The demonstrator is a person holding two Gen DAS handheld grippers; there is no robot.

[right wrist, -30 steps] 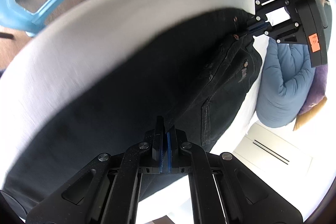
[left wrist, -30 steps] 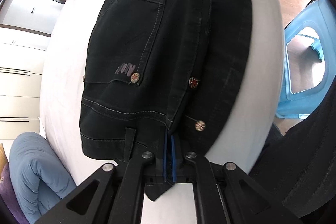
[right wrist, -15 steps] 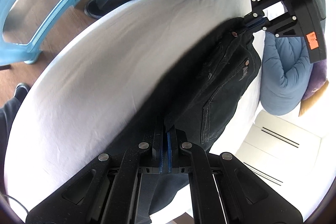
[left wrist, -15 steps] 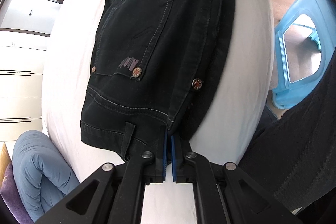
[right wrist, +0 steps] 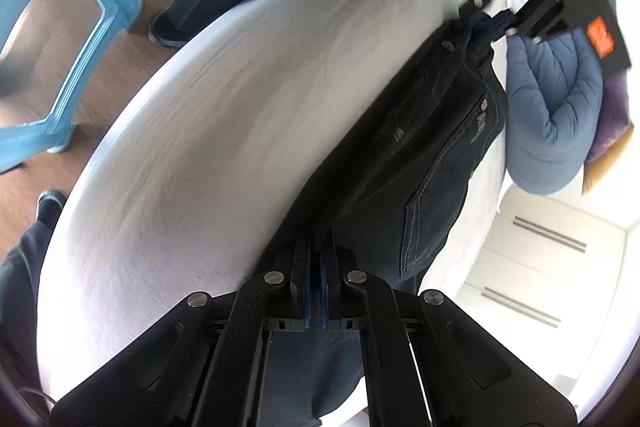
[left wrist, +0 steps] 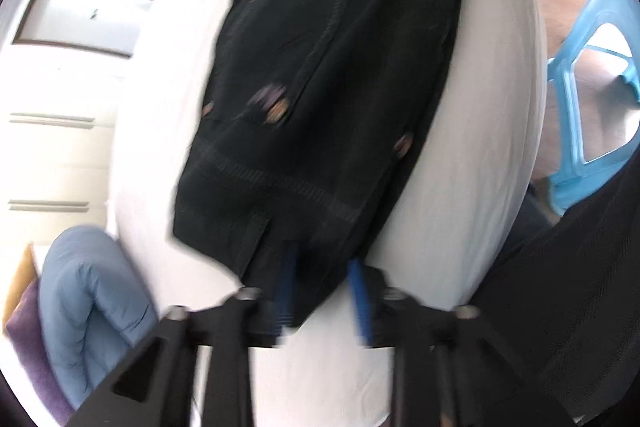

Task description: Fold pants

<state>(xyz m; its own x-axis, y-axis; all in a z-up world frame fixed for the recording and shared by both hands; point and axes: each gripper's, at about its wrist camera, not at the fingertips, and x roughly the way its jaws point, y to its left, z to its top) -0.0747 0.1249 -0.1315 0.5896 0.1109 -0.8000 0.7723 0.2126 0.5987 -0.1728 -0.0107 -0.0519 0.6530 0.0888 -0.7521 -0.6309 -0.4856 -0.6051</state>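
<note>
Although the left wrist view is blurred, its near edge shows the left gripper with its jaws spread apart, the waistband corner of the black jeans lying loose between the blue pads and no longer pinched. In the right wrist view the right gripper has its jaws clenched on a fold of the same denim partway down the legs. The jeans lie lengthwise on the bed's white sheet, folded leg on leg, nearer its pillow-side edge than the edge by the floor.

My reading is that the lengthwise fold is laid and the waist end has just been let go; the next move probably calls for the right gripper to let go or carry its hold toward the waist for the crosswise fold, keeping the layers aligned.

Only the left view shows the back pocket face-on with its rivets; the far end of the jeans runs out of its top edge. Only the right view shows the left gripper from outside, at the waistband, plus the bare sheet. Farther off sit a blue duvet, a blue plastic stool on the wooden floor, and white cabinets.
</note>
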